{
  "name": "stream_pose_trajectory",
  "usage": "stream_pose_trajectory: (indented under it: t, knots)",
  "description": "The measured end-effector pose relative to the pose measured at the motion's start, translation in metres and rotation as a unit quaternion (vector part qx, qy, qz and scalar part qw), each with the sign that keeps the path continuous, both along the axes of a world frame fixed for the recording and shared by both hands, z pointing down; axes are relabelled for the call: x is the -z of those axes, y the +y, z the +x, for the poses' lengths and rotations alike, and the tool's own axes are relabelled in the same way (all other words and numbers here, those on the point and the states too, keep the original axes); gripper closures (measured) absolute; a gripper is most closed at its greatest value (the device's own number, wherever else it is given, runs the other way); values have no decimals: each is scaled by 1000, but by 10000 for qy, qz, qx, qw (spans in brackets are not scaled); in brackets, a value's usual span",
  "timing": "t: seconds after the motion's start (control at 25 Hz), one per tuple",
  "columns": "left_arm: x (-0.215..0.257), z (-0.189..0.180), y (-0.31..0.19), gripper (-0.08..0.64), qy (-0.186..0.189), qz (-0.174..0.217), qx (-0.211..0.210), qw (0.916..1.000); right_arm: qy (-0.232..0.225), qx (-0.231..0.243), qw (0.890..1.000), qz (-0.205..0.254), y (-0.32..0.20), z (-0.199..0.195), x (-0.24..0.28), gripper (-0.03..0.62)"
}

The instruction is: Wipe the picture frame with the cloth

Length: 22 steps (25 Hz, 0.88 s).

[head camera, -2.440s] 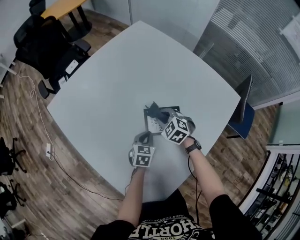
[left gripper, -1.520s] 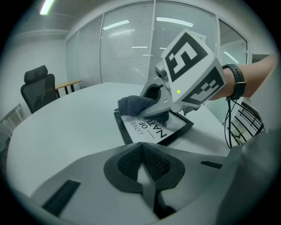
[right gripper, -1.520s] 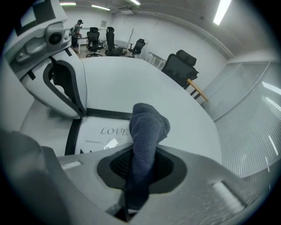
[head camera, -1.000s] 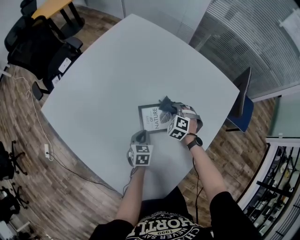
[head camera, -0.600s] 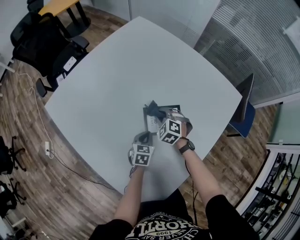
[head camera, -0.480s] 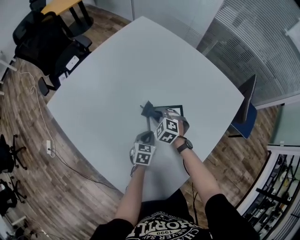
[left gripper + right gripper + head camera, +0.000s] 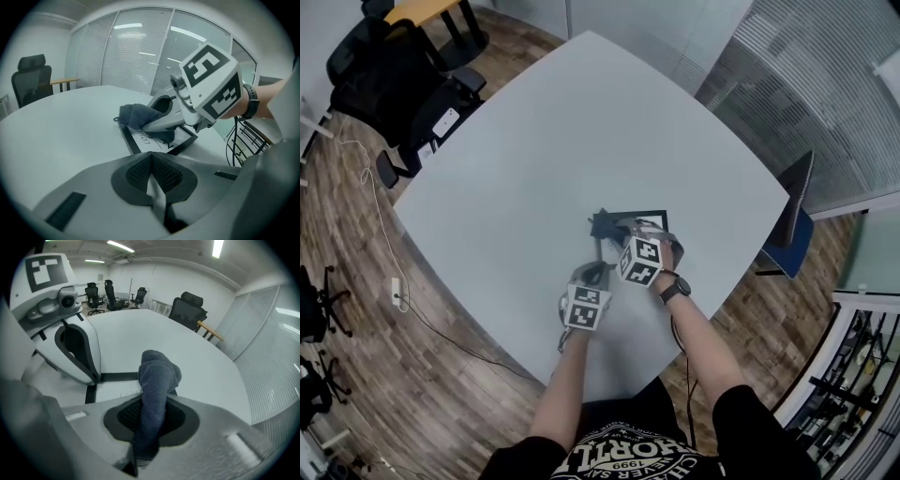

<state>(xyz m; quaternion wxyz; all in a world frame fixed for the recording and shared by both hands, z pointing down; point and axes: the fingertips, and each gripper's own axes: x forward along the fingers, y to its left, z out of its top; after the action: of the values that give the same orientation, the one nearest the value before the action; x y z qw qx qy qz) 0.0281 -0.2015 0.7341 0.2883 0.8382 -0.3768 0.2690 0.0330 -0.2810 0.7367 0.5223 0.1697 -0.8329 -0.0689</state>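
Dark blue-grey cloth point(image 7: 157, 376) clenched in the right tool point(image 7: 149, 425), bunched end down on the black-edged picture frame point(image 7: 132, 143). Frame lies flat on the pale tabletop point(image 7: 534, 150), toward the person's side. Left tool point(image 7: 152, 177) closed on nothing, near the frame. Wiping appears under way at a far corner. How much glass is done cannot be judged, so most is probably left.

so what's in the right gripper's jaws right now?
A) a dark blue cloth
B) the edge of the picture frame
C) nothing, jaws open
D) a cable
A: the right gripper view shows the right gripper with its jaws closed on the dark blue cloth, which sticks out ahead of them over the picture frame.
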Motion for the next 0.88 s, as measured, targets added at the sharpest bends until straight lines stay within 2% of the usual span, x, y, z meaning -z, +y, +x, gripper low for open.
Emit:
stream_pose_trajectory:
  t: [0.28, 0.52, 0.64, 0.72, 0.88]
  knots:
    - [1, 0, -1, 555, -25, 8, 25, 10000, 286, -787, 9965, 75, -3, 81, 1, 525]
    - [1, 1, -1, 555, -211, 24, 2, 9998, 237, -1352, 9905, 95, -1, 119, 5, 525]
    - [1, 4, 1, 555, -56, -67, 97, 9999, 177, -1428, 9896, 92, 0, 120, 5, 525]
    - [3, 2, 2, 555, 86, -94, 159, 9998, -14, -1400, 9901, 98, 0, 105, 14, 525]
    - [13, -21, -5, 555, 164, 158, 477, 9986, -375, -766, 9963, 112, 6, 46, 28, 525]
